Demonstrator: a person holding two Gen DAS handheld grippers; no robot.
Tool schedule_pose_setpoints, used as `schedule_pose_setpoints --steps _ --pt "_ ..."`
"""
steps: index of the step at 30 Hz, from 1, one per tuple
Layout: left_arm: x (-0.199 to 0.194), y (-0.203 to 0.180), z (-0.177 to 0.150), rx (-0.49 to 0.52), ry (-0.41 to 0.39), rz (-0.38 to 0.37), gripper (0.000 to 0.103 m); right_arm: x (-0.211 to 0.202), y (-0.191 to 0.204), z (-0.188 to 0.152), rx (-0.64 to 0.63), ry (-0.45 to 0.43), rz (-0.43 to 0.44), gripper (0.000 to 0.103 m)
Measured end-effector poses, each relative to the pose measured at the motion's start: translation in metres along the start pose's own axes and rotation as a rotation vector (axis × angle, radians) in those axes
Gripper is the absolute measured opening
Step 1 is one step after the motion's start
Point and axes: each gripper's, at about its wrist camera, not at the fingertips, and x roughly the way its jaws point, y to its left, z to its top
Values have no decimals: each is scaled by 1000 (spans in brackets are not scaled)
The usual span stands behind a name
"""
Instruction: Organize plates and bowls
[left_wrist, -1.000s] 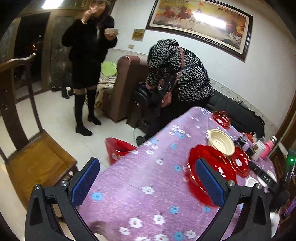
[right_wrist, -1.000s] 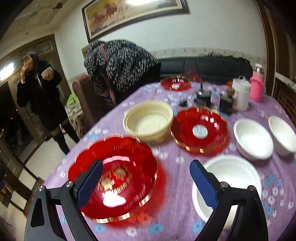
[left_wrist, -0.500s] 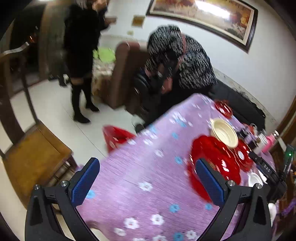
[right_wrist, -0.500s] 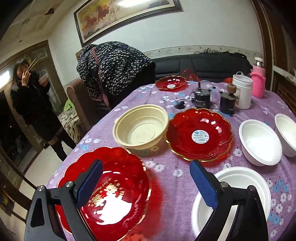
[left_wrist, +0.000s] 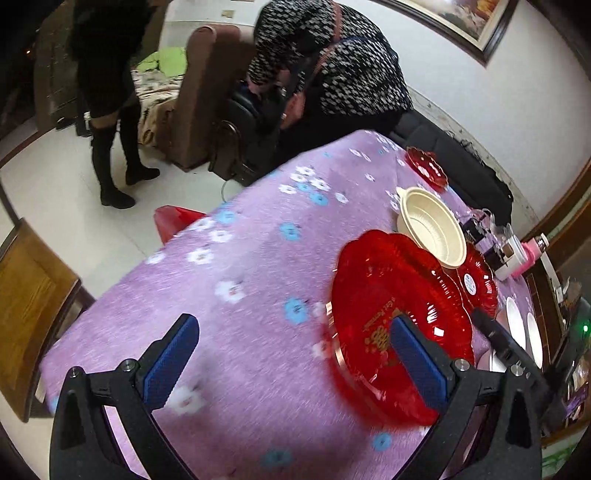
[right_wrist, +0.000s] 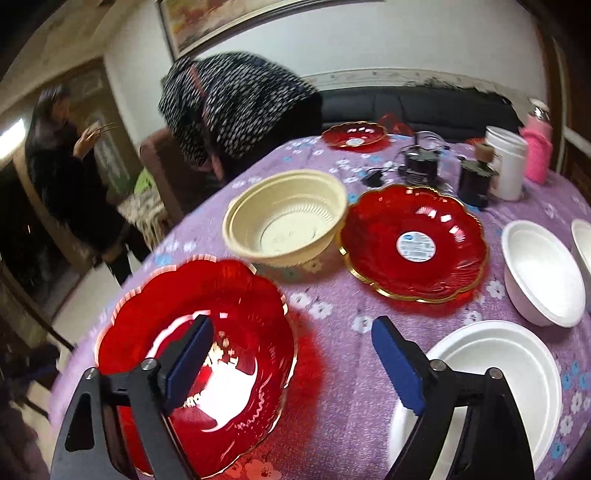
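Two grippers bear on the big red plate (right_wrist: 192, 354), which lies flat on the purple flowered tablecloth (left_wrist: 240, 295): the right gripper (right_wrist: 291, 363) has its jaws apart, having just been closing a little, with the plate's near-right rim between the fingers but untouched. The left gripper (left_wrist: 295, 365) also stands wide open, its right finger over the same plate's near edge, its left over bare cloth. Beyond the fingers wait the cream bowl (right_wrist: 286, 221), a second red plate (right_wrist: 413, 242) and white bowls (right_wrist: 539, 273), likely to be stacked by kind.
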Motion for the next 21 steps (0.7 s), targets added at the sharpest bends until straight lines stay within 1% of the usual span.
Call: schedule_pose_setpoints --steps 5,8,10,11,12,14,15,16,17,18,20,21 --pt "34 -18 6 20 70 -45 103 19 10 -9 -54 55 -24 86" --pt "56 -30 7 64 106 -33 103 32 9 -12 -59 95 -27 82" --pt "71 -35 7 78 148 -36 103 41 8 -15 -55 125 -21 76" --pt "76 -37 6 88 156 -29 103 42 8 -16 -56 135 -18 75" --pt "75 -43 5 115 134 -13 101 45 8 -17 -55 144 -13 71" --pt "77 -50 4 150 148 -23 79 48 8 -20 -55 156 -4 64" --pt "76 -53 2 166 139 -9 73 49 9 -21 -56 162 4 55" --pt "76 -56 1 182 141 -7 60 49 9 -22 -58 164 13 46" --pt "76 -59 0 194 140 9 55 48 11 -23 -65 159 20 39" --pt "75 -59 -1 194 135 17 54 47 13 -24 -68 162 37 38" --pt "74 -54 2 175 135 15 49 44 14 -26 -79 149 24 36" --pt "70 -50 3 163 131 11 48 42 14 -26 -77 138 27 33"
